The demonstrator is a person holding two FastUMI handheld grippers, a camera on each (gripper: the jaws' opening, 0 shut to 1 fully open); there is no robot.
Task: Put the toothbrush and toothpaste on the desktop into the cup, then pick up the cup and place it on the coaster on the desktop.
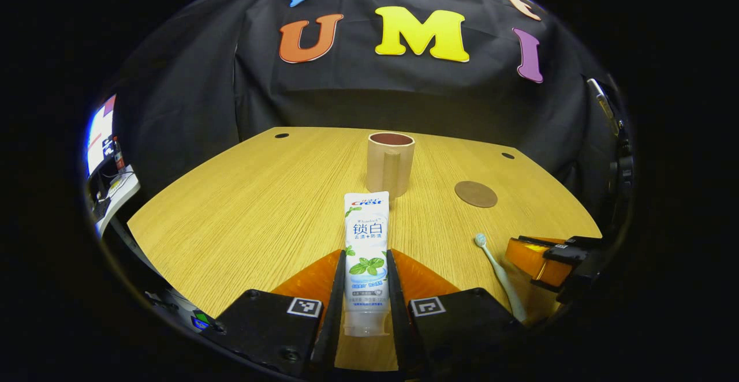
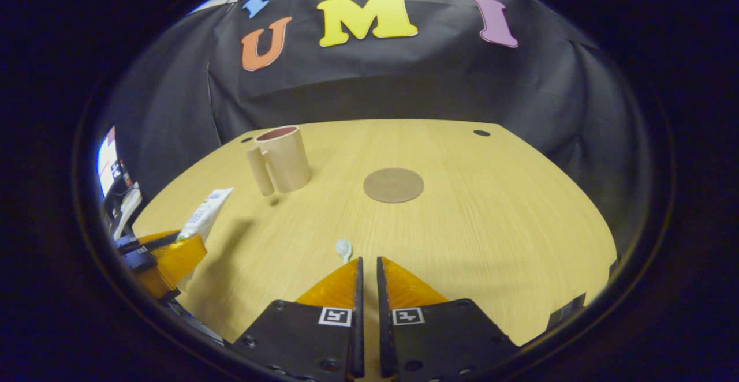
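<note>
A black cloth hangs behind a wooden desktop [image 1: 242,209] with small dark holes near its far corners. Past its left edge, some lit equipment [image 1: 104,157] sits in the dimness.

In the left gripper view, the left gripper [image 1: 366,266] has its two fingers closed on the toothpaste [image 1: 366,249], one finger against each long side of the tube. The tube's flat crimped end points away towards the cup [image 1: 390,163] and its cap end is nearest the camera. The cup stands upright just beyond the tube's far end, handle turned towards the camera, opening empty as far as can be seen. The round brown coaster [image 1: 476,194] lies flat to the right of the cup, apart from it. The toothbrush [image 1: 500,275] lies on the desktop right of the toothpaste, head pointing away and handle running towards the lower right. The other gripper [image 1: 542,258] shows at the right edge beside the toothbrush.

In the right gripper view, the right gripper [image 2: 368,266] has its jaws nearly together, only a thin slit between them. The toothbrush head [image 2: 343,248] shows just beyond the left fingertip; whether the fingers grip the handle cannot be told. The cup [image 2: 283,160] stands at the upper left and the coaster [image 2: 394,184] lies ahead, well apart from it. The left gripper [image 2: 164,258] with the toothpaste [image 2: 205,213] appears at the left edge.
</note>
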